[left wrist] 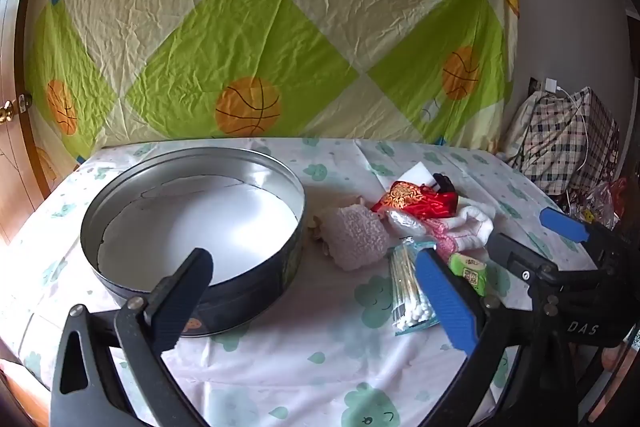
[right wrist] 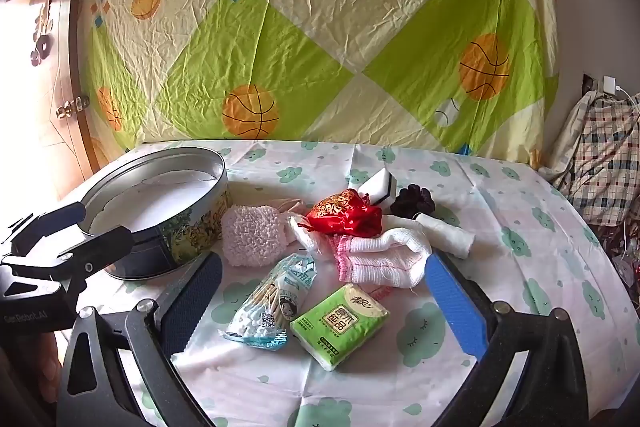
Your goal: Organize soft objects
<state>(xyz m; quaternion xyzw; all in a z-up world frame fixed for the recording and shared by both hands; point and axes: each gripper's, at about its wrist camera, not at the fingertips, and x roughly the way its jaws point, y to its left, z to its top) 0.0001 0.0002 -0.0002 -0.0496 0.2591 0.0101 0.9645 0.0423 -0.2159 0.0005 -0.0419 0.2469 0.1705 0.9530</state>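
Note:
A round metal tin (left wrist: 256,167) (right wrist: 192,227) with a white lining stands open on the table's left. To its right lies a heap: a pink fluffy cloth (left wrist: 356,235) (right wrist: 250,233), a red embroidered pouch (left wrist: 416,199) (right wrist: 344,213), a white-and-pink knitted glove (left wrist: 472,223) (right wrist: 380,257), a white gauze roll (right wrist: 444,233), a dark scrunchie (right wrist: 412,201) and a white sponge (right wrist: 380,187). A bag of cotton swabs (left wrist: 408,291) (right wrist: 268,303) and a green tissue pack (left wrist: 470,271) (right wrist: 340,323) lie nearer. My left gripper (left wrist: 316,291) (right wrist: 86,229) hangs open by the tin's near rim. My right gripper (right wrist: 324,303) (left wrist: 540,239) stands open above the swabs and tissues.
A cloud-print cloth (right wrist: 500,211) covers the table. A green and cream sheet (left wrist: 260,39) hangs behind it. Checked bags (left wrist: 560,139) (right wrist: 608,163) are piled at the right, and a wooden door (left wrist: 8,115) stands at the left.

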